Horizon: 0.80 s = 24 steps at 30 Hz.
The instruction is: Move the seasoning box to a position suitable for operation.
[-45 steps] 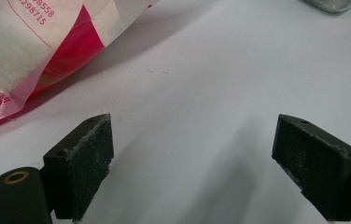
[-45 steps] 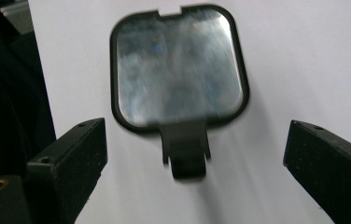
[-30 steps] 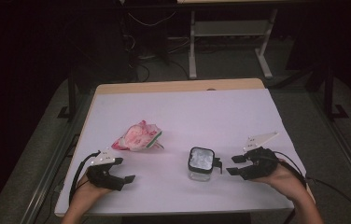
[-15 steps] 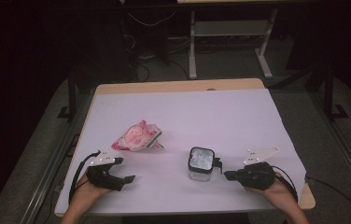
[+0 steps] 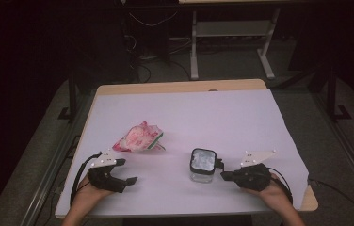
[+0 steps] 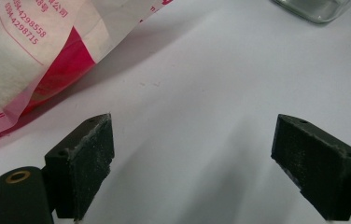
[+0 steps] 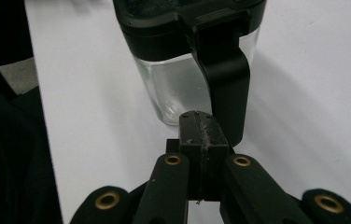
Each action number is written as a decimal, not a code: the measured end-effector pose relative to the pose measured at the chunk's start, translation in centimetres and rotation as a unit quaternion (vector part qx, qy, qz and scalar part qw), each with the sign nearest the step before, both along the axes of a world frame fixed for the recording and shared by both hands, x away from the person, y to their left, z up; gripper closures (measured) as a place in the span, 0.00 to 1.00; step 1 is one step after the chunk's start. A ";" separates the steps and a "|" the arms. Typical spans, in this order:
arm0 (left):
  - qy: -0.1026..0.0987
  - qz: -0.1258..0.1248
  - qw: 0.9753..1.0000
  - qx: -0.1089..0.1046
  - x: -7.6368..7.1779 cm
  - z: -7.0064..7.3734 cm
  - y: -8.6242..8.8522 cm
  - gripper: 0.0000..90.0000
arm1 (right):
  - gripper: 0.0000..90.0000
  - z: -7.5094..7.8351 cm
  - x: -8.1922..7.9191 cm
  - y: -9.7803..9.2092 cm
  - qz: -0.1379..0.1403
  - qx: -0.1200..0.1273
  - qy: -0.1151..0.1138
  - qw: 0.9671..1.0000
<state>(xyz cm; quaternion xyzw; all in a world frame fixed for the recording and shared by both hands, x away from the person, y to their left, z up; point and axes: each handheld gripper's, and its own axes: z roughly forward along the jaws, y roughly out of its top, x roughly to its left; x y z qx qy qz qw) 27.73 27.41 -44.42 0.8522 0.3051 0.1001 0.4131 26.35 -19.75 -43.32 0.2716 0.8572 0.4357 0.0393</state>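
The right gripper [image 5: 224, 175] lies low at the table's [image 5: 241, 117] near edge, jaws pressed together with nothing between them, tips just beside the glass jar [image 5: 202, 165] and its black clasp [image 7: 224, 70]; whether they touch it is hard to tell. A second ago it sat farther right. The left gripper [image 5: 129, 180] rests with jaws spread wide, near the pink bag [image 5: 139, 138], unmoved.
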 end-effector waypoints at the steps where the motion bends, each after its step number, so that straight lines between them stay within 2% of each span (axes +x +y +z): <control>1: 0.001 0.000 1.000 0.000 0.0 0.0 0.0 0.14 | 1.00 0.0 0.1 -0.1 -0.004 -0.001 -0.002 1.000; 5: -0.001 -0.002 1.000 0.000 -0.1 0.0 -0.2 0.14 | 1.00 -0.1 0.6 -0.5 -0.017 0.008 -0.004 1.000; 13: -0.005 -0.012 1.000 -0.002 -0.3 0.2 -0.6 0.14 | 1.00 -0.2 2.0 -0.6 -0.045 0.009 -0.016 0.999; 16: -0.001 -0.011 1.000 -0.014 -0.3 0.2 -0.8 0.14 | 1.00 -0.2 2.4 -0.7 -0.052 0.013 -0.019 0.998; 19: 0.004 -0.009 1.000 -0.017 -0.4 0.2 -0.9 0.14 | 1.00 -0.1 2.4 -0.8 -0.052 0.017 -0.020 0.998; 24: -0.001 -0.010 1.000 -0.015 -0.3 0.2 -0.8 0.15 | 1.00 0.0 1.6 -1.7 -0.054 0.017 -0.022 0.998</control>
